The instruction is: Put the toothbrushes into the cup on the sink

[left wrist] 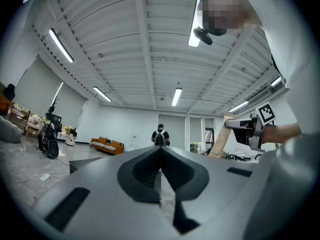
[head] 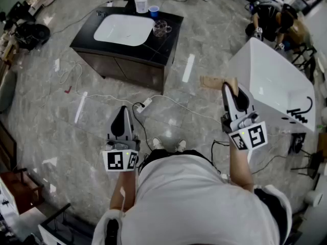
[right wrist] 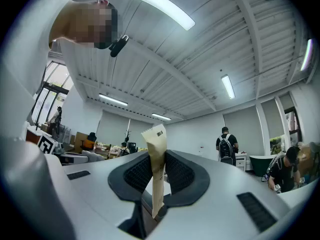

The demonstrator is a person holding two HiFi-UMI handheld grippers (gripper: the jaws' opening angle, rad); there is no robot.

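A long tan paper packet [head: 214, 82] is clamped in my right gripper [head: 228, 89] and sticks out to the left of its tips; what the wrapper holds is hidden. In the right gripper view the packet [right wrist: 157, 159] stands upright between the ribbed pads [right wrist: 177, 173]. My left gripper [head: 122, 111] hangs lower left over the floor, jaws together and empty, its seam [left wrist: 160, 176] closed. Far ahead stands a black vanity [head: 164, 45] with a white sink. A blue cup [head: 154, 11] and a clear glass cup [head: 160, 28] rest on its right side.
A soap bottle [head: 141, 3] stands behind the sink. A white bathtub [head: 276, 86] sits close on the right. Cables and a power strip [head: 144, 105] trail across the marble floor between me and the vanity. A person crouches at the far right [head: 268, 22].
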